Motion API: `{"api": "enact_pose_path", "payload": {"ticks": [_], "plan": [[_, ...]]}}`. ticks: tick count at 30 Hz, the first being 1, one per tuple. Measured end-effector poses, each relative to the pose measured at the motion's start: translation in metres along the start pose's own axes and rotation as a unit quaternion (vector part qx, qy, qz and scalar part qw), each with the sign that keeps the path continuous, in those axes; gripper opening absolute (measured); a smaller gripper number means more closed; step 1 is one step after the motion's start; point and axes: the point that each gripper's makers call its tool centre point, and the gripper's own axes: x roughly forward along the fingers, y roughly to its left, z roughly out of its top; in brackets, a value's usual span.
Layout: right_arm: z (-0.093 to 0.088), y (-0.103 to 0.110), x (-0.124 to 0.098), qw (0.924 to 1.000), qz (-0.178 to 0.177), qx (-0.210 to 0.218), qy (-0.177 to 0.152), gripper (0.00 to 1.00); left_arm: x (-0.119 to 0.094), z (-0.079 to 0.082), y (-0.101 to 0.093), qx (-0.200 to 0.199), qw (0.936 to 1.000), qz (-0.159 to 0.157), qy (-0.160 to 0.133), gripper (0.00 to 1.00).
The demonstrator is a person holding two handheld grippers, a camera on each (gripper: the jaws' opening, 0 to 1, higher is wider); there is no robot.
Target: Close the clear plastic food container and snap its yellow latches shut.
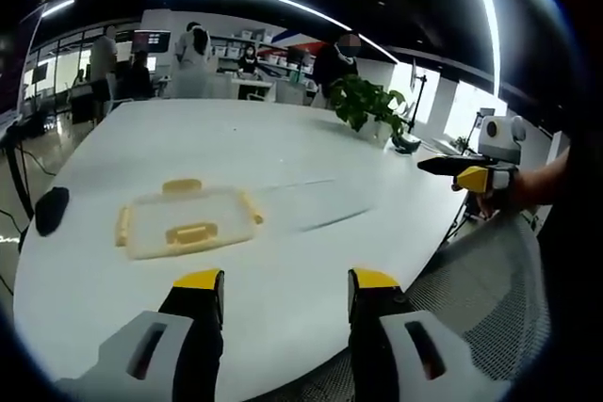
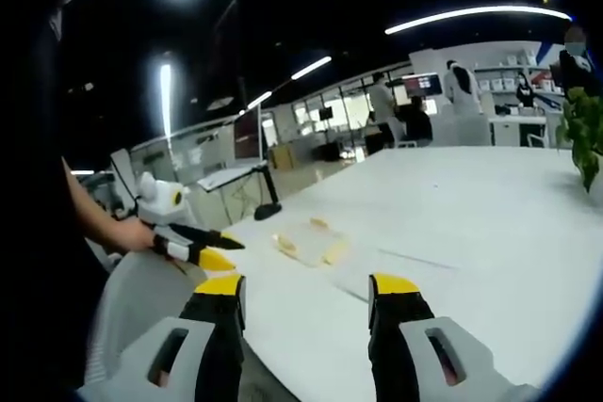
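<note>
One clear plastic food container (image 1: 188,222) lies flat on the large white table (image 1: 311,261), and in the left gripper view three yellow latches (image 1: 191,233) can be counted on it: one at its near edge, one at its far edge at about 12 o'clock, and one on its right side, with a paler yellow strip along the left side that may be a fourth. The lid looks to be lying on the box, though whether any latch is snapped down cannot be told. In that view the container sits at about 11 o'clock from the left gripper (image 1: 285,291), well apart from its tips and a little left of the gap between them. That gripper's two yellow-tipped jaws are spread wide with nothing between them but bare tabletop. The right gripper (image 2: 306,296) has its jaws spread just as wide and grips nothing; in the right gripper view the container (image 2: 309,240) lies at about 12 o'clock, beyond the gap and clear of both tips. Each view catches the other gripper held by a hand off the table's edge, at 3 o'clock in the left gripper view and at 9 o'clock in the right gripper view. One potted plant (image 1: 366,104) stands on the far side of the table, one dark object (image 1: 51,210) rests near its left edge, and one mesh chair (image 1: 495,289) sits at the near right.
</note>
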Motion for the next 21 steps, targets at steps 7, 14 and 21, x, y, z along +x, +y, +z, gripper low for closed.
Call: {"api": "enact_pose_path", "payload": {"ticks": [7, 14, 21], "plan": [[0.001, -0.002, 0.0, 1.0, -0.001, 0.002, 0.002, 0.51, -0.001, 0.006, -0.002, 0.01, 0.9999, -0.001, -0.005, 0.46], [0.01, -0.004, 0.001, 1.0, 0.001, 0.003, -0.007, 0.51, -0.002, 0.014, 0.0, 0.003, 0.9999, -0.002, -0.013, 0.49], [0.019, -0.007, 0.004, 0.9999, 0.002, -0.003, -0.013, 0.51, 0.0, 0.021, -0.007, 0.011, 0.9997, -0.019, -0.009, 0.55]]}}
